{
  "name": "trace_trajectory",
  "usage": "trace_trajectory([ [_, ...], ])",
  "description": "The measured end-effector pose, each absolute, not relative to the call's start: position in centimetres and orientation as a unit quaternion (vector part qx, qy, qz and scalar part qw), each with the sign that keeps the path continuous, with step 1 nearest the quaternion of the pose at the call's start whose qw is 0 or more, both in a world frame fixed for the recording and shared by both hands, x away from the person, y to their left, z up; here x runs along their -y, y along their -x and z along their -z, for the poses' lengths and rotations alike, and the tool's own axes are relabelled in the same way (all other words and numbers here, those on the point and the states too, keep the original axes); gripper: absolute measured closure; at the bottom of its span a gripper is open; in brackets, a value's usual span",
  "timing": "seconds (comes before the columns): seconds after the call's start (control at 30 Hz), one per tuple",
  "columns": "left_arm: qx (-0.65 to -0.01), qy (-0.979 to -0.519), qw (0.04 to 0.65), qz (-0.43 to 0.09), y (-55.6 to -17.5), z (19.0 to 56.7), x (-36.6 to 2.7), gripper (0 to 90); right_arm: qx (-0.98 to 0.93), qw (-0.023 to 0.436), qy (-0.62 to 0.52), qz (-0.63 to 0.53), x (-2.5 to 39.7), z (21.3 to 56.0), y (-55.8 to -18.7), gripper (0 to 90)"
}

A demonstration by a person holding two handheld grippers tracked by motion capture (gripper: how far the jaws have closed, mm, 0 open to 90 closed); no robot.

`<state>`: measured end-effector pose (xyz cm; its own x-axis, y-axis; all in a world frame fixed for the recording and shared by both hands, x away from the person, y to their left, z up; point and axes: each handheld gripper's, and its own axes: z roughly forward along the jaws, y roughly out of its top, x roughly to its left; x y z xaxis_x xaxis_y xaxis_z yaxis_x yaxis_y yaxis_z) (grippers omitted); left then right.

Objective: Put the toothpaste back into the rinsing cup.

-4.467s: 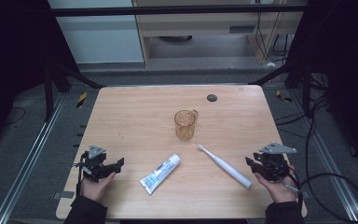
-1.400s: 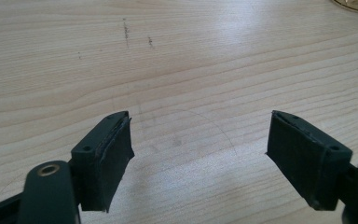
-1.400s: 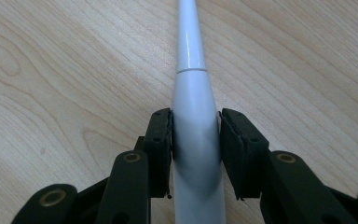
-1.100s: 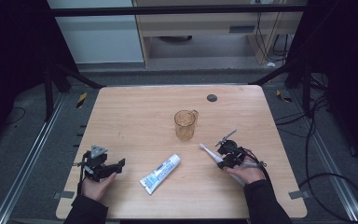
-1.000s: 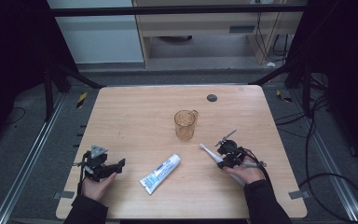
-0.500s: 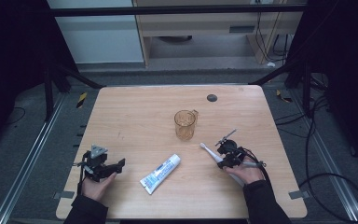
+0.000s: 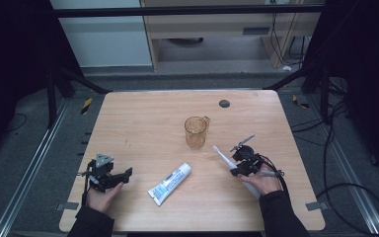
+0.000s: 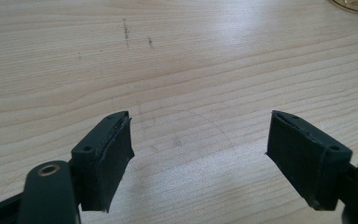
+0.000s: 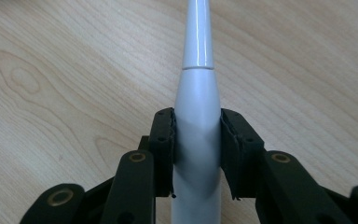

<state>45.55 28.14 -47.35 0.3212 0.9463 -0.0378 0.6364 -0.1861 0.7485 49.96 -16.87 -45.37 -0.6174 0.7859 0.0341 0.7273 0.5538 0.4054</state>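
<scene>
A white electric toothbrush [image 7: 223, 156] lies on the wooden table [image 7: 143, 118], right of centre, its head pointing toward the amber glass cup [image 7: 196, 131]. My right gripper [image 7: 242, 165] is shut on the toothbrush handle [image 9: 196, 140], both pads pressed against its sides. A white toothpaste tube [image 7: 170, 183] lies at the front middle. At the front left, my left gripper [image 7: 109, 177] rests low over bare wood, open, with nothing between its fingers [image 8: 107, 158].
A small dark round disc [image 7: 224, 103] sits near the table's far edge. The cup's rim [image 8: 354, 4] peeks into the top right of the left gripper view. Cables and metal frame rails run along the floor on both sides.
My right gripper moved in from the front right corner to the toothbrush and closed on its handle. Over the last second nothing has visibly moved. The left gripper stayed put.
</scene>
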Motion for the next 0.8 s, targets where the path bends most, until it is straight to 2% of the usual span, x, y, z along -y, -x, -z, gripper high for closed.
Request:
trace_trajectory([
  [0.43,-0.538,-0.735,0.345,-0.225,-45.6,47.3,-28.1,21.3,-0.855,0.111,-0.435,-0.259,17.7,42.8,-49.2,67.3],
  [0.8,-0.537,-0.736,0.344,-0.225,-45.5,47.3,-28.1,21.2,-0.801,0.151,-0.445,-0.37,19.0,40.1,-48.7,67.2],
])
